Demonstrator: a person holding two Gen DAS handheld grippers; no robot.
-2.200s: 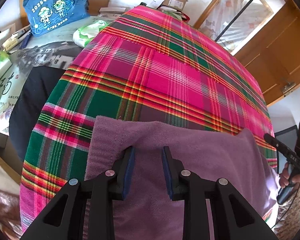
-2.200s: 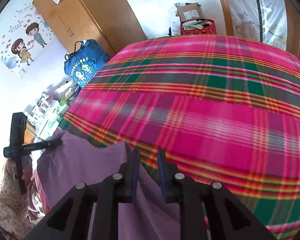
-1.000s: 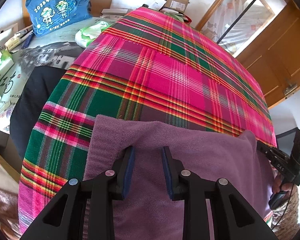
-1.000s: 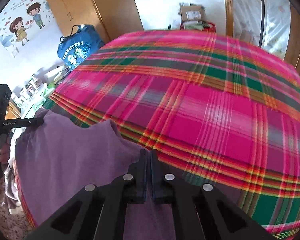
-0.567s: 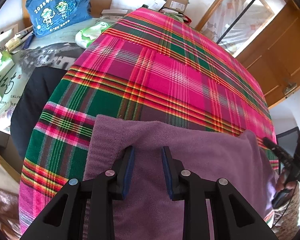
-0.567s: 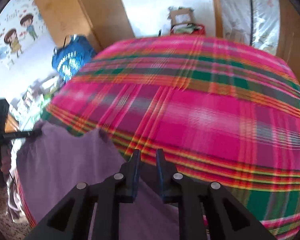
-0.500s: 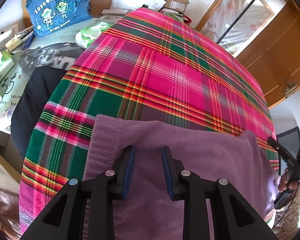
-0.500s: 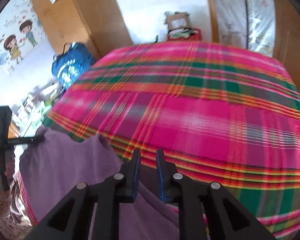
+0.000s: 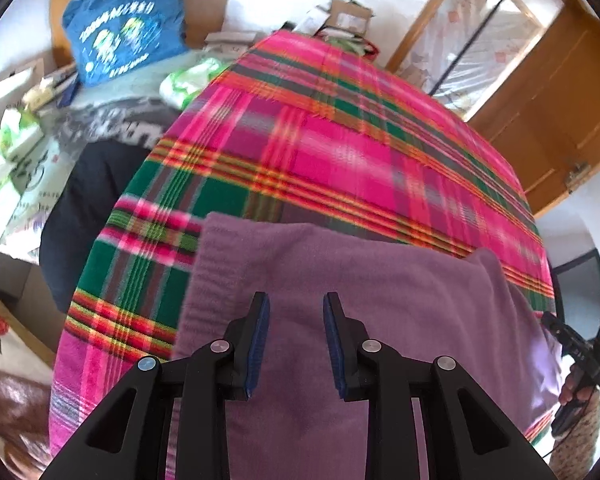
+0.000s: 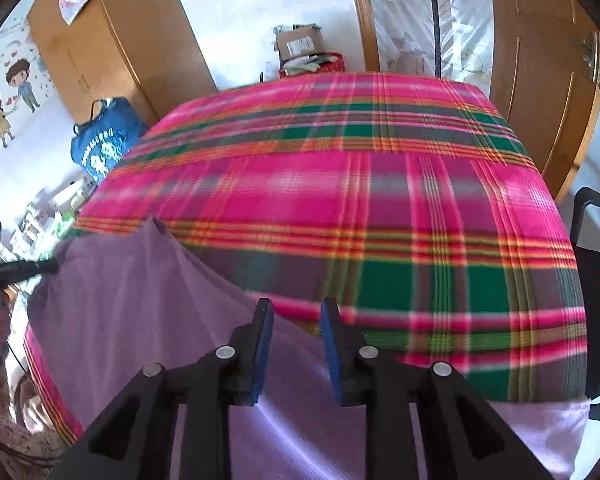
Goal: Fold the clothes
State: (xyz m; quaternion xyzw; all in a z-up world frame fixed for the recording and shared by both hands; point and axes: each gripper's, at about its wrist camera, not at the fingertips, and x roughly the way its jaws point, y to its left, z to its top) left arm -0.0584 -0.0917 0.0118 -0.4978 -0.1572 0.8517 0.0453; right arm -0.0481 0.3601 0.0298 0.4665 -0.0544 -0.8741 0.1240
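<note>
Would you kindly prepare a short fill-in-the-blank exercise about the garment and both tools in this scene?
1. The garment on the bed is ____ in colour.
2. The plaid blanket beneath it is mainly pink and ____.
3. The left tool is ____, gripping nothing.
4. The bag beside the bed is ____.

Missing words: purple; green; open; blue

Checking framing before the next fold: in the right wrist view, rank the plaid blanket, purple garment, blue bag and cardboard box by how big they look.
1. plaid blanket
2. purple garment, though its nearness to the camera inflates it
3. blue bag
4. cardboard box, though it sits farthest back, so true size is unsure
</note>
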